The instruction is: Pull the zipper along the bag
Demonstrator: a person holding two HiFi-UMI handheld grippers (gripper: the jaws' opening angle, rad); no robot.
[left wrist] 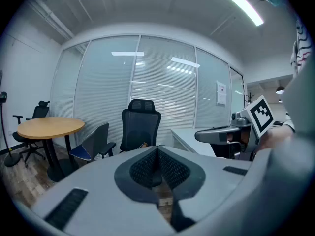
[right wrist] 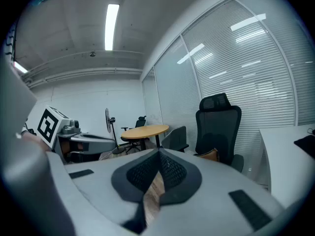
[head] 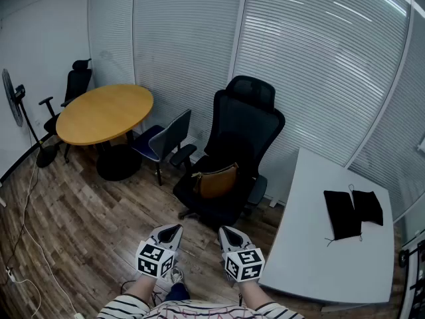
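Note:
Two flat black bags (head: 352,211) lie on the white table (head: 319,258) at the right, one partly over the other, with thin cords trailing off them. A brown bag (head: 216,180) rests on the seat of a black office chair (head: 239,151); in the right gripper view the brown bag (right wrist: 210,155) shows beside the chair. My left gripper (head: 171,229) and right gripper (head: 228,231) are held side by side low in the head view, close to my body and far from any bag. The left gripper (left wrist: 157,149) is shut with nothing in it. The right gripper (right wrist: 158,153) is shut and empty too.
A round wooden table (head: 103,111) stands at the back left, with a blue-grey chair (head: 163,141), a black chair (head: 73,88) and a standing fan (head: 13,98) around it. Blinds cover the glass walls. A cable (head: 26,198) runs over the wood floor.

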